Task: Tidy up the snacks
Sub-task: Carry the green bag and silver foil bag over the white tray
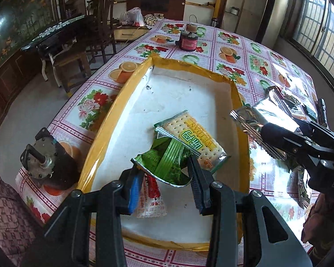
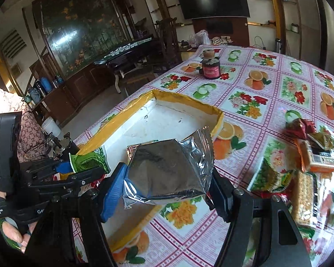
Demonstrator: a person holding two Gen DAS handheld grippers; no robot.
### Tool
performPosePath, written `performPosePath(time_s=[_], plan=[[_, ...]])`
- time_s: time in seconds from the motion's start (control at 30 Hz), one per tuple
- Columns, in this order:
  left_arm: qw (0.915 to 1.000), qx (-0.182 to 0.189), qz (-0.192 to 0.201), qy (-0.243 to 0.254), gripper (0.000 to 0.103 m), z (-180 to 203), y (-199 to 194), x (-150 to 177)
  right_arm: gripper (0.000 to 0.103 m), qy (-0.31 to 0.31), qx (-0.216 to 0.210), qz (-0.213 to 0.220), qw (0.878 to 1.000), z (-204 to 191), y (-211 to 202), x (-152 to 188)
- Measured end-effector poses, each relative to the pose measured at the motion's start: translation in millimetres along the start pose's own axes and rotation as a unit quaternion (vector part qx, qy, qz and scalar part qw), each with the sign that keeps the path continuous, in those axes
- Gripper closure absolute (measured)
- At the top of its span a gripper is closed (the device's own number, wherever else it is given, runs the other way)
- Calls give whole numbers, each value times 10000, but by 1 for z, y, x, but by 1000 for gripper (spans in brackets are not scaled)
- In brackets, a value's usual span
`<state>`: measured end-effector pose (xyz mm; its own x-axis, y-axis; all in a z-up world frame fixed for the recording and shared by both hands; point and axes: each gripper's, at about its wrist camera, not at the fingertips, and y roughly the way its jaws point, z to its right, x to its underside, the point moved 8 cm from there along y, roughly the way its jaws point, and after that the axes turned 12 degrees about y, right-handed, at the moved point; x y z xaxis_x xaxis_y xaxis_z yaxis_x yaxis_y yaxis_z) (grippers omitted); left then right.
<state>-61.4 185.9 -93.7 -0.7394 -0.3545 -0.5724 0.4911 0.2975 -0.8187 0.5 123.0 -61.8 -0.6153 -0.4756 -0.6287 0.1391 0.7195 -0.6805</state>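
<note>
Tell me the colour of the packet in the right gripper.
Shiny silver foil packet; the right wrist view shows it best.

A tray [image 1: 113, 120] is set on the table [image 1: 240, 51], with a motor [image 1: 42, 158] just beside its wall at nine o'clock. Inside the tray a cracker pack [image 1: 196, 138] is lain at the middle, and a sachet [image 1: 152, 200] is found at six o'clock of it. A green packet [image 1: 164, 162] is held above the tray, over the cracker pack's near end, in the left gripper [image 1: 164, 189]. A foil pack [image 2: 167, 171] is held over the tray's three o'clock wall in the right gripper [image 2: 167, 193]. A jar [image 1: 188, 39] is stood at twelve o'clock beyond the tray. A heap of snacks [image 2: 309, 162] is lain on the table at three o'clock, apart from the tray.
</note>
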Motion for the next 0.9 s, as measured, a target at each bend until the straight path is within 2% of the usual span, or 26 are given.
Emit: performPosePath(time_s=[0.27,0.63,0.83,0.9], plan=[[9999,40,-115,-76,62,-9,15,-3,33,-82,-117,-313,9994,-20,52,-13],[9995,101,-299,-76,62,-12,36,-3,33,-34,2,-646,9979,-15,92,-11],[9996,71,-261,-71,54,-13,33,-3,31,-111,79,-663,9977,-17,93,-10],[9996,3,-251,-86,46,-14,32,-4,31,-71,93,-650,9978,-15,90,-12]])
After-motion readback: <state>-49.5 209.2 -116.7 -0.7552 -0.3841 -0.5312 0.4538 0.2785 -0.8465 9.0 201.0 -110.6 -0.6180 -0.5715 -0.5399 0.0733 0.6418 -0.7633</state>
